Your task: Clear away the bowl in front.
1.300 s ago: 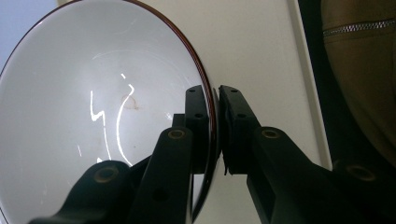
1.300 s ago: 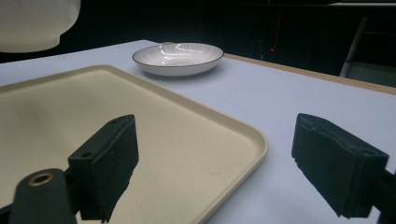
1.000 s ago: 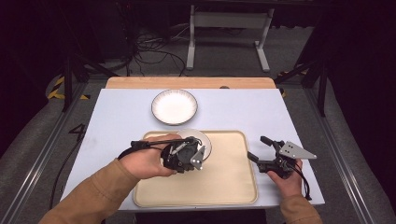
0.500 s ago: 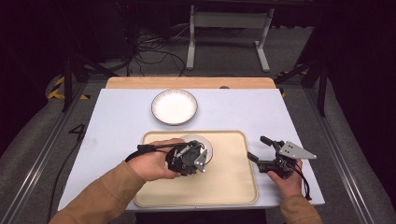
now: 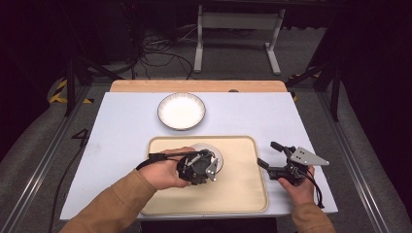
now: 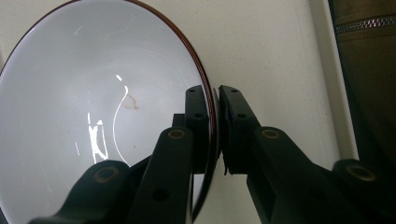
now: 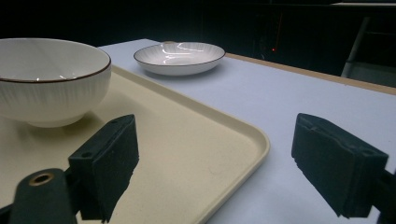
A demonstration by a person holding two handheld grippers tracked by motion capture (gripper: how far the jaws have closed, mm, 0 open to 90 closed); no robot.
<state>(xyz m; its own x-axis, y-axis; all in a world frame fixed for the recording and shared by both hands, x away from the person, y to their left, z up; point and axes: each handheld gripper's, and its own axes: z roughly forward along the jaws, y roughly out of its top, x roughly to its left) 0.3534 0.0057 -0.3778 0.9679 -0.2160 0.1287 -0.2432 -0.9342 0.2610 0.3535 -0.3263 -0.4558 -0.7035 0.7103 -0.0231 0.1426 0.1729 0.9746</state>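
**Bowl set down on the tray**

On the table (image 5: 121,126), the cream tray (image 5: 243,194) bears the bowl (image 6: 93,93), its rim clamped by the left gripper (image 6: 214,100). The right gripper (image 7: 215,158) gapes empty beside the tray. Next, judging: release, lift clear.

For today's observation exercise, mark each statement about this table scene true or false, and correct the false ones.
1. The left tool is clamped on the rim of the bowl. True.
2. The bowl sits on the cream tray. True; in the right gripper view its base rests on the tray.
3. The right tool holds the tray's edge. False: its jaws stand open, apart from the tray, with nothing between them.
4. The shallow plate lies on the tray. False: it rests on the white table, beyond the tray.
5. The bowl has a dark rim line. True.
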